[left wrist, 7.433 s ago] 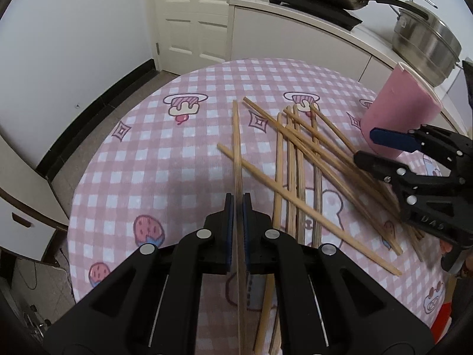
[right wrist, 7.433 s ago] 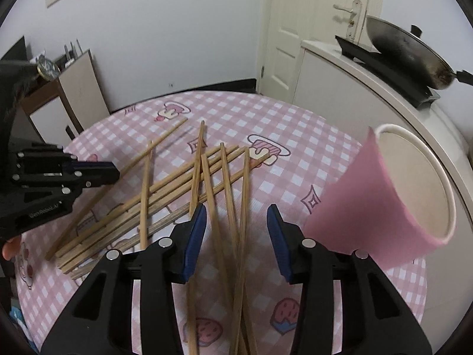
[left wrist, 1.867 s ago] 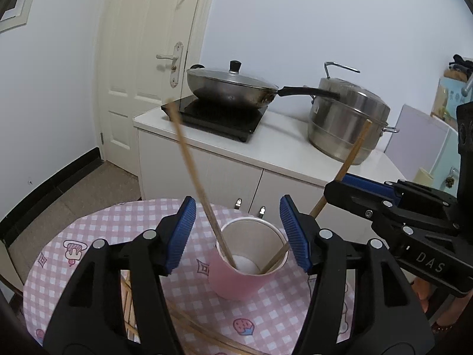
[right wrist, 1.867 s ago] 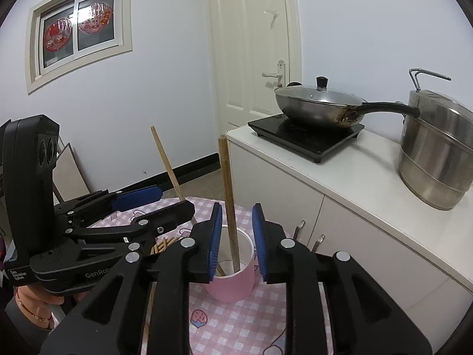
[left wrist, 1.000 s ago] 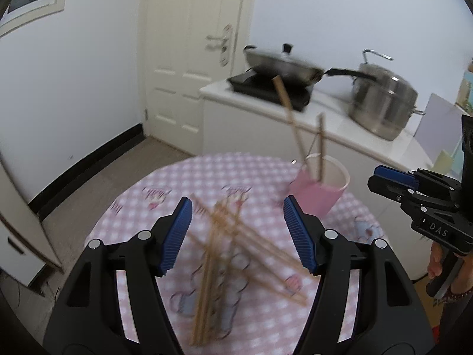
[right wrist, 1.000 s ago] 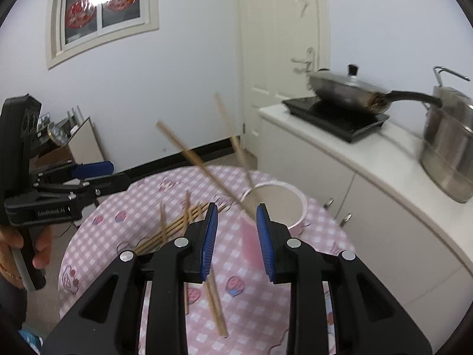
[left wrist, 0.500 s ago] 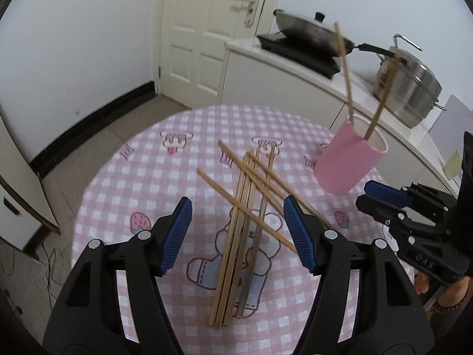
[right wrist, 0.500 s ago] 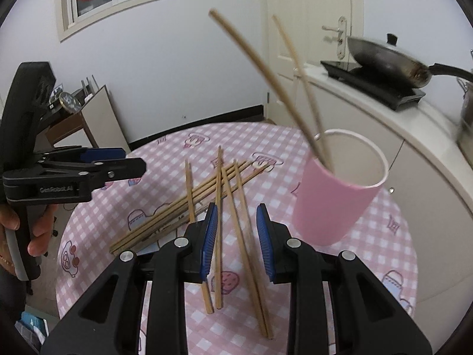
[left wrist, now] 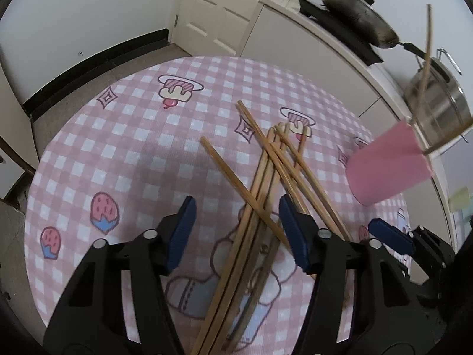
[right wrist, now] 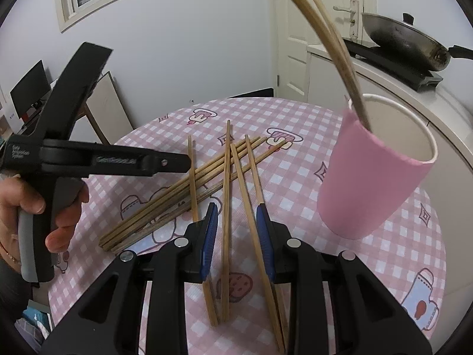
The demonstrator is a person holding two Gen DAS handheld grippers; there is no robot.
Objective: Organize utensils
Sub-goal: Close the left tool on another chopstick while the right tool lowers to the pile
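Several wooden chopsticks [left wrist: 267, 174] lie crossed in a loose pile on the round pink checked table [left wrist: 124, 153]; they also show in the right wrist view [right wrist: 207, 174]. A pink cup [left wrist: 387, 165] stands at the right with two chopsticks [left wrist: 425, 47] leaning in it; in the right wrist view the pink cup [right wrist: 375, 177] is close at the right. My left gripper [left wrist: 236, 233] is open and empty, low over the pile's near end. My right gripper [right wrist: 236, 233] is open and empty, with a chopstick [right wrist: 226, 207] lying between its fingers.
A white counter [left wrist: 295, 29] behind the table carries a wok [left wrist: 354, 14] on a hob and a steel pot [left wrist: 437, 106]. A white door [left wrist: 218, 9] is at the back. The left gripper's body [right wrist: 88, 156] and hand are at the left of the right wrist view.
Both grippers have come down from above the cup toward the chopstick pile on the table. Both have stayed open and empty.
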